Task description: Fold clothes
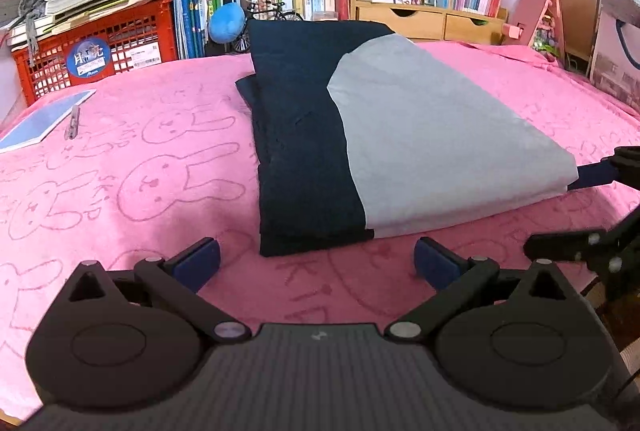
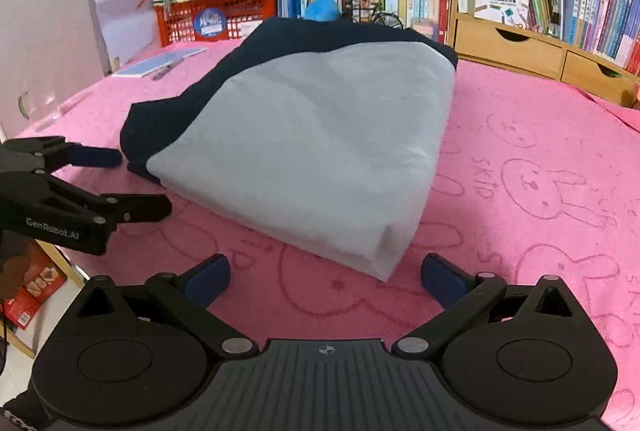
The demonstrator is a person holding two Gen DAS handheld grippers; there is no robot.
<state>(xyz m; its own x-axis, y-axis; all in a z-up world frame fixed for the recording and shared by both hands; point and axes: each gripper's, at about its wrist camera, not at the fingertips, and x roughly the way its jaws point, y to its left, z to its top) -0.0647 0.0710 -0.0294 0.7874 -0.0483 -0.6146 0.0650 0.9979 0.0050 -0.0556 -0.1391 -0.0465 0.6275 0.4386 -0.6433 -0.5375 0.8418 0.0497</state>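
In the left wrist view, a navy and grey garment [image 1: 360, 135] is seen lying on the pink rabbit-print towel [image 1: 140, 171] that covers the table. It is laid in a compact, layered bundle: navy cloth along the left, a grey panel over the right, edges fairly square. The left gripper [image 1: 316, 257] is held just short of the bundle's near edge, spread wide and holding nothing. At the right border the right gripper [image 1: 592, 199] is seen beside the garment's grey corner. A notebook [image 1: 44, 121] with a pen on it lies well apart at the left.

In the right wrist view, the same garment [image 2: 312, 151] is shown with its grey corner nearest the camera. The right gripper [image 2: 324, 279] is spread wide and empty, just short of that corner; the left gripper [image 2: 120, 183] is seen at the left, likewise spread, near the navy edge.

The bundle already lies folded. Such a scene would fit a fold just laid down and let go, or a further halving about to be taken. If another fold is wanted, all layers of an edge should be pinched together, both corners lifted level, and the cloth carried across without dragging the lower layers or rucking the towel. If none is wanted, the edges need only be pressed flat.
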